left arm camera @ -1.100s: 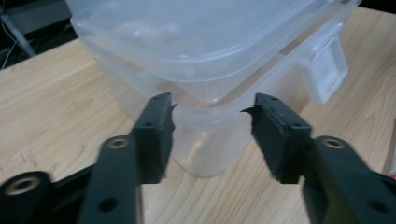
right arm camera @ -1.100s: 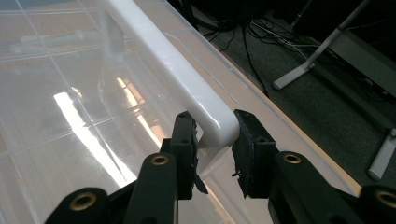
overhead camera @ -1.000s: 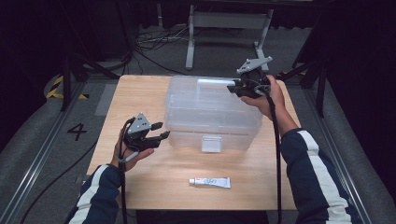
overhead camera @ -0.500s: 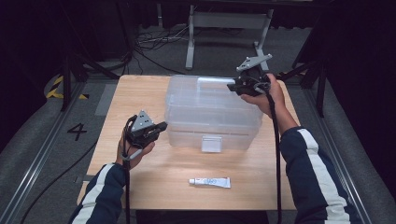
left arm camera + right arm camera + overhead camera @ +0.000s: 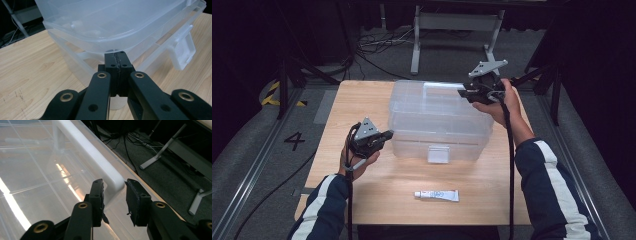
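Sitting mid-table, the clear plastic storage box (image 5: 439, 120) looks light, stiff and slippery; its rim and front latch (image 5: 437, 153) are good holds. The right gripper (image 5: 113, 190) spreads around the lid's edge at 2 o'clock; the left gripper (image 5: 117, 65), pressed together, waits at 9 o'clock

Overall light: the wooden table (image 5: 362, 100) is lit brightly and evenly from above; the floor around the table is dim to near black.
Glare: white streaks run across the clear plastic box lid (image 5: 37, 177) in the right gripper view, and a smaller bright patch sits on it in the high view.
Shadows: soft and faint on the table beside the box.
Sharpness: the high view is slightly soft and grainy; the jaws nearest the lens in both gripper views are a little blurred.
Distortion: none that can be told.
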The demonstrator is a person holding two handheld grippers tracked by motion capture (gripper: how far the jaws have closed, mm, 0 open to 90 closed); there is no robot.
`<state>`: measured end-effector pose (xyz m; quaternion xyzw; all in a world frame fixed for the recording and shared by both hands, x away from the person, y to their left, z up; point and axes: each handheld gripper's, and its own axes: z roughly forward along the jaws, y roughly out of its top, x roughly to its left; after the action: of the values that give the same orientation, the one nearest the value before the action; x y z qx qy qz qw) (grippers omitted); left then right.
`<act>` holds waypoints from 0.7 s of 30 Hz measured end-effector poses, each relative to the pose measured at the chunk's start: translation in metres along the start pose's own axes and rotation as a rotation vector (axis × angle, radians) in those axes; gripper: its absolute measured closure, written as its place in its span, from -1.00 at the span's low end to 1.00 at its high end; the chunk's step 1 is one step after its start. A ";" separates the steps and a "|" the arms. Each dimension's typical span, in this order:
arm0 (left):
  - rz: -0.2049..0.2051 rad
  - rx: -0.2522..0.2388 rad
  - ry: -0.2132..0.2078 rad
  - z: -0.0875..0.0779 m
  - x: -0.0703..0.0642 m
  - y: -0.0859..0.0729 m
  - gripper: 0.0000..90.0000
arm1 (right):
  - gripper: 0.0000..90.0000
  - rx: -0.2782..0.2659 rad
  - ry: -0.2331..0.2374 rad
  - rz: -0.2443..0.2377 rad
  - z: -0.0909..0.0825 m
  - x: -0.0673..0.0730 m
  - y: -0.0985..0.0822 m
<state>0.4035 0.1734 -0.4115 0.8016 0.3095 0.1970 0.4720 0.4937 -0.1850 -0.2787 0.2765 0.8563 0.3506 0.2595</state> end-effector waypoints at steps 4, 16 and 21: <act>-0.006 -0.002 -0.003 0.000 0.000 0.001 1.00 | 0.50 -0.014 -0.013 -0.008 -0.014 -0.002 -0.004; 0.003 0.002 0.007 0.000 0.000 0.004 0.99 | 0.50 -0.085 -0.065 0.011 -0.056 -0.021 -0.041; 0.004 0.001 0.005 0.000 0.000 0.005 1.00 | 0.46 -0.101 -0.092 0.021 -0.066 -0.024 -0.057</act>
<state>0.4055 0.1718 -0.4068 0.8019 0.3091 0.1996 0.4707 0.4526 -0.2653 -0.2742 0.2879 0.8218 0.3830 0.3083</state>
